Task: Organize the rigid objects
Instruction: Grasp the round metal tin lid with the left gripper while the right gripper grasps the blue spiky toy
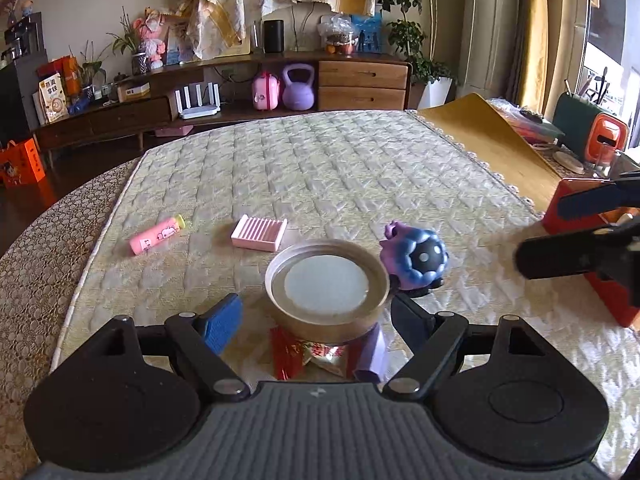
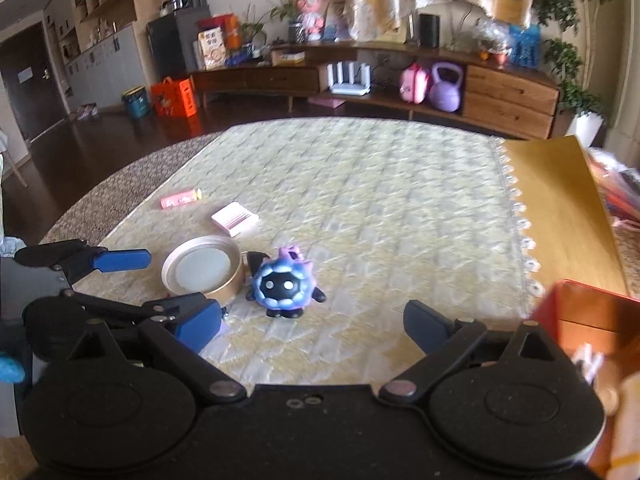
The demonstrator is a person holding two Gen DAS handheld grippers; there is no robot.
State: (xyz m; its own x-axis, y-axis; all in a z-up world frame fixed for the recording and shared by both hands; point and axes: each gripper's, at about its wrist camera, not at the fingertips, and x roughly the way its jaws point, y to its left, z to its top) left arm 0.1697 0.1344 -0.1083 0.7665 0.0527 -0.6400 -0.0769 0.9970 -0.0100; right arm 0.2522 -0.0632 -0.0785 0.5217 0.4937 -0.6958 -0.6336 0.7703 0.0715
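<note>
Now my left gripper [image 1: 316, 322], spread open, straddles the round tin [image 1: 327, 286]; next I clench. Right gripper [image 2: 312, 330] released at three o'clock.

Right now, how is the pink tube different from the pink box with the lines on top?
The pink tube is round and long, lying on its side; the pink ridged box is a flat rectangle resting on its base. The tube has a yellow cap and a printed picture; the box has only grooves across its top. The tube lies farther left, the box nearer the round gold tin. Both are pink and lie untouched on the quilted cloth.
</note>
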